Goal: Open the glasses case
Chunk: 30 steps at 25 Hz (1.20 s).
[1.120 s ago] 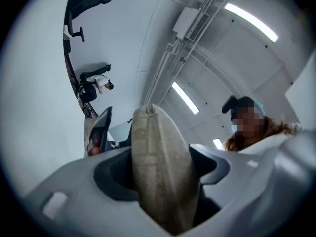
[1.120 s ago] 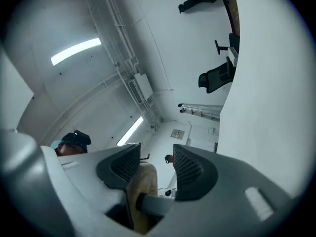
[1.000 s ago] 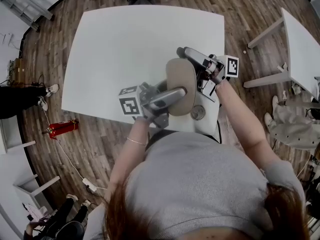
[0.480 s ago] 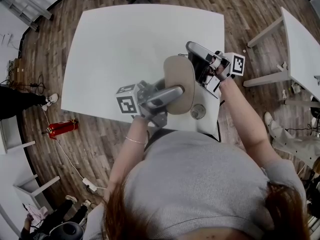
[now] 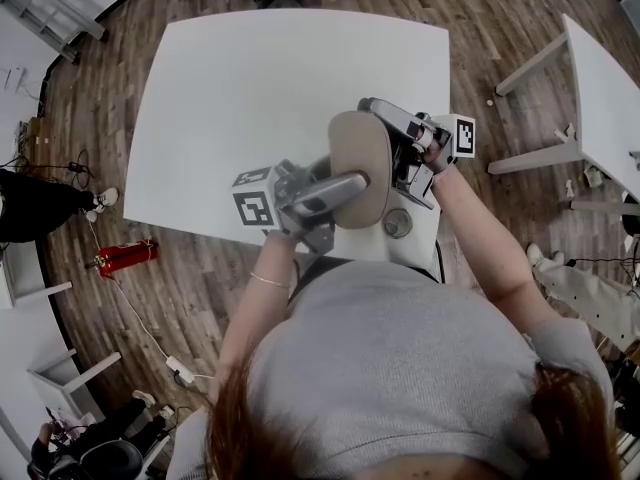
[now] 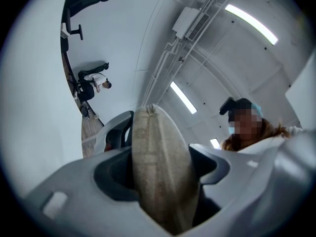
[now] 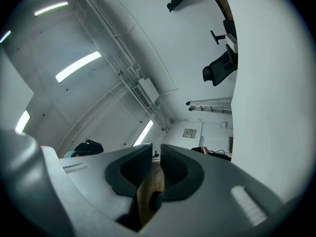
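The left gripper (image 6: 160,135) is standing wide and clamping the glasses case (image 5: 360,158) across its body, one jaw lying over the tan shell and the other under it. The right gripper (image 7: 156,149) is meeting the case's far edge. Its jaws are almost together and just starting to part, with a thin tan strip of the case sitting between the pads; it seems to be pinched there, though the narrow gap makes that hard to judge.

The case is being held in the air over the near edge of the white table (image 5: 250,98), close to the person's chest. It is lying shut, so its inside is not showing. A small round grey thing (image 5: 397,223) is sitting on the table just below it.

Compared with half a second ago, the right gripper's marker cube (image 5: 463,133) is sitting slightly nearer the case. The left gripper's cube (image 5: 255,208) and the case are keeping their places, and the case is as closed as before.
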Motion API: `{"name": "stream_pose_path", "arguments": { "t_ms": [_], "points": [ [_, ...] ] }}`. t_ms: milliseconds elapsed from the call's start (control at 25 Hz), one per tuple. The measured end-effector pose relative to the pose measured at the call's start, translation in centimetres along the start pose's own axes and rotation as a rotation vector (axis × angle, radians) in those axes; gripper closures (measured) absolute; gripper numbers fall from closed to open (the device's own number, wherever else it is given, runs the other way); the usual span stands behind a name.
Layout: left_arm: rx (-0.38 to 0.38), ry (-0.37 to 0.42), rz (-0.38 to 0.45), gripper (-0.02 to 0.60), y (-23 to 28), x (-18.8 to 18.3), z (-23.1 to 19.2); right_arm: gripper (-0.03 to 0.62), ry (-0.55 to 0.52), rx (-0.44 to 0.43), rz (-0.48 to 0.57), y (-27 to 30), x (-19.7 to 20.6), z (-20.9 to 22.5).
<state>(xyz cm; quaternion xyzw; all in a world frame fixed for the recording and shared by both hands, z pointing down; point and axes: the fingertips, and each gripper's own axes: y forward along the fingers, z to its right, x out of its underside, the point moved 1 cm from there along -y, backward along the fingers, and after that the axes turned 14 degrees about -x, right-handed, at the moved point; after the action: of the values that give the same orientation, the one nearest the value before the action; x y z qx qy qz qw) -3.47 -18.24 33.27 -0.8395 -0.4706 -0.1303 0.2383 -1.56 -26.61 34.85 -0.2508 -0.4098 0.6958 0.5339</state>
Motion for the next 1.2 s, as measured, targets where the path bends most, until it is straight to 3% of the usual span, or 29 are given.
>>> {"name": "stream_pose_path", "arguments": {
  "t_ms": [120,360,640,1200],
  "points": [
    [-0.002,-0.002,-0.005,0.262,-0.2,0.1,0.0,0.588,-0.018,0.021,-0.021,0.0,0.2,0.2],
    [-0.066,-0.018,-0.006,0.264,-0.5,0.5,-1.0,0.585,-0.121,0.084,0.006,-1.1,-1.4,-0.1],
    [-0.186,-0.036,0.113,0.267,-1.5,-1.0,-3.0,0.585,-0.25,0.125,-0.038,-1.6,-1.8,-0.7],
    [-0.167,-0.129,0.152,0.267,-1.1,-1.5,-2.3,0.586,-0.315,0.068,-0.037,-1.8,-0.8,-2.1]
  ]
}}
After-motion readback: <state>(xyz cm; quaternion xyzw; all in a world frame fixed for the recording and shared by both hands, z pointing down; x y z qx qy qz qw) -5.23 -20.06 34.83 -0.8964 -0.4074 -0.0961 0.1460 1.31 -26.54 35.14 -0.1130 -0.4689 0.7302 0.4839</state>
